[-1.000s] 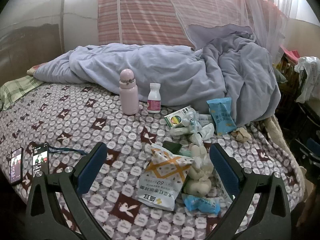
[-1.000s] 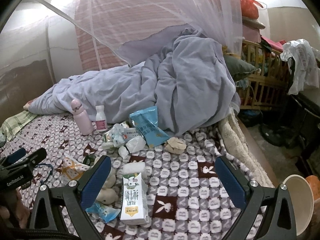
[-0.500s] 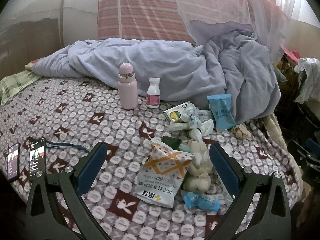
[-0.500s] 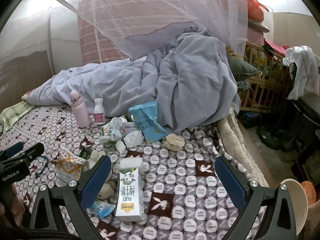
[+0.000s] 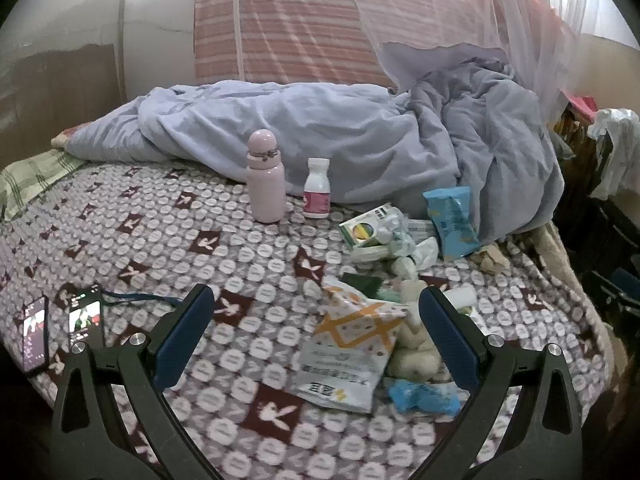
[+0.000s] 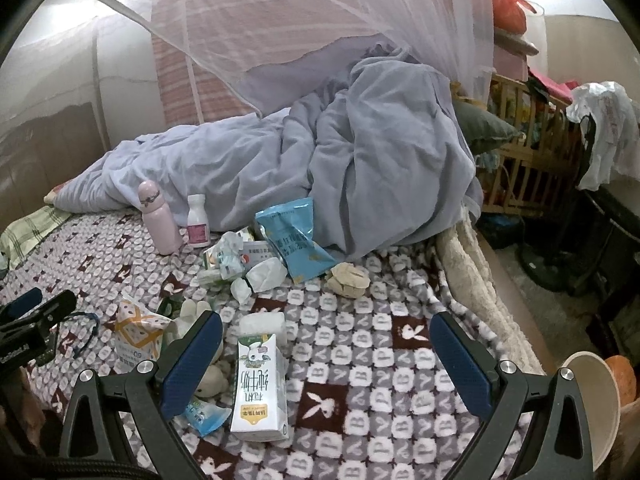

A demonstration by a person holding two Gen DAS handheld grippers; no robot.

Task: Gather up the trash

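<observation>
Both tongs have eased nearer the trash, left tongs (image 5: 314, 330) and right tongs (image 6: 326, 354) spread wide, empty.

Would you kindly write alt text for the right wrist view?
The open right gripper hovers over a bed strewn with trash: a milk carton lies nearest, between its fingers. Beyond lie a blue bag, crumpled tissues, a pink bottle and a rumpled quilt.

Wrappers (image 5: 352, 344), milk carton (image 6: 259, 390) strewn on bedspread (image 6: 360, 380)
</observation>
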